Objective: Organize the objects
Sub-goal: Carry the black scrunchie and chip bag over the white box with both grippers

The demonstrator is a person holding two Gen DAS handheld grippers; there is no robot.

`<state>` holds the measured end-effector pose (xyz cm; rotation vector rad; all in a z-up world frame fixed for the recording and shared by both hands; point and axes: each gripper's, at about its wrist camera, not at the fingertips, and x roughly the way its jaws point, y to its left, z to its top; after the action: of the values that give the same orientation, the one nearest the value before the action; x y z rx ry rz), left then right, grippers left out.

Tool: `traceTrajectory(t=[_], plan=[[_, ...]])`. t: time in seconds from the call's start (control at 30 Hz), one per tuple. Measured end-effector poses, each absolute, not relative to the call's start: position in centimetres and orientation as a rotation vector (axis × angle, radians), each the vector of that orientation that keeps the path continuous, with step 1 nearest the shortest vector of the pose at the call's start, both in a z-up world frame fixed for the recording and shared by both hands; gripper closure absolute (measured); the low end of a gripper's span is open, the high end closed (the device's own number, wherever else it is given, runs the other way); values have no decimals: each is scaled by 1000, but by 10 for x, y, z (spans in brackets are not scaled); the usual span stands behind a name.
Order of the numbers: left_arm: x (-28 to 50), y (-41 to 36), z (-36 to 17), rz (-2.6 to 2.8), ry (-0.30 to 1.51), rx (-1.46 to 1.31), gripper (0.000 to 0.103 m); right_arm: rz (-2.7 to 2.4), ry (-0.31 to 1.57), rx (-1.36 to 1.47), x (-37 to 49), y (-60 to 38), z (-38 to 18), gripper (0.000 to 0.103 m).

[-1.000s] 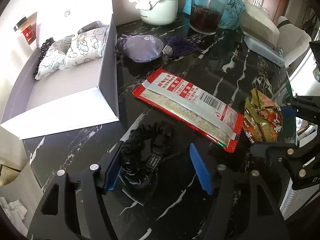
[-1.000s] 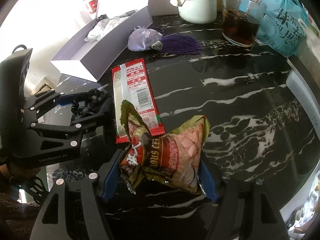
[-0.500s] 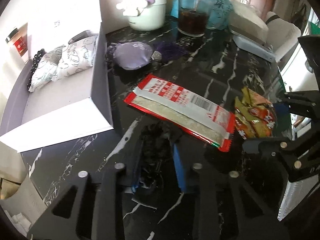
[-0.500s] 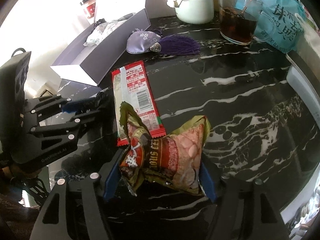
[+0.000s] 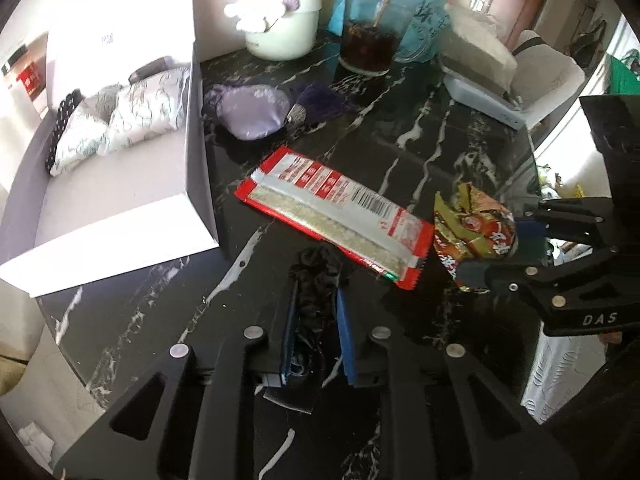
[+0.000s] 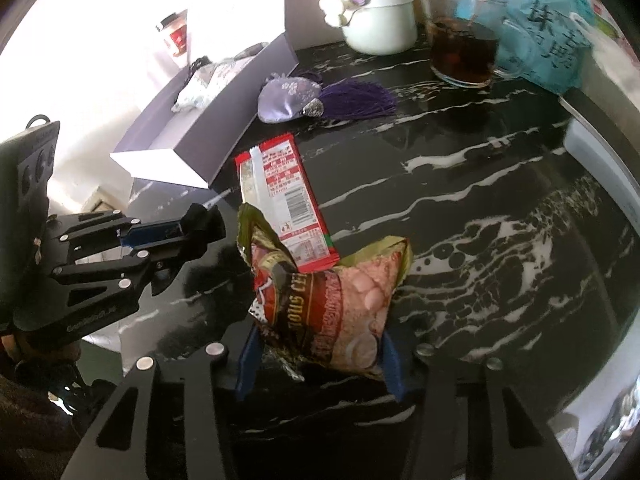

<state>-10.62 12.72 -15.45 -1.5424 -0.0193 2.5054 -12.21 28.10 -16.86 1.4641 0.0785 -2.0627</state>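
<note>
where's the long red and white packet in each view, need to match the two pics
Left wrist view: the red and white packet lies flat near the centre, running diagonally from upper left to lower right, just beyond the left gripper, which is shut on the black scrunchie.
Right wrist view: the packet sits left of centre, running away from the snack bag that the right gripper holds.
Shared landmark: the purple pouch.

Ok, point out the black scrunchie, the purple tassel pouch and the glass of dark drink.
black scrunchie (image 5: 316, 280), left wrist view, bunched fabric between the jaws.
purple tassel pouch (image 6: 286, 98), right wrist view, middle of its lilac body.
glass of dark drink (image 6: 464, 54), right wrist view, liquid-filled wall.
</note>
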Motion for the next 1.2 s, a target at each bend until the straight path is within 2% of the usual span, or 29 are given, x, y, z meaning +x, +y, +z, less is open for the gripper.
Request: traceTrajectory(t=[0.5,1.2], plan=[[-116,121,-85,2395,99,-1452,85,-2226,-62,1467,-96,281,-111,52],[-103,62,-25,2362,139,-1342,85,-2328,-29,1384,-68,205,-51,52]])
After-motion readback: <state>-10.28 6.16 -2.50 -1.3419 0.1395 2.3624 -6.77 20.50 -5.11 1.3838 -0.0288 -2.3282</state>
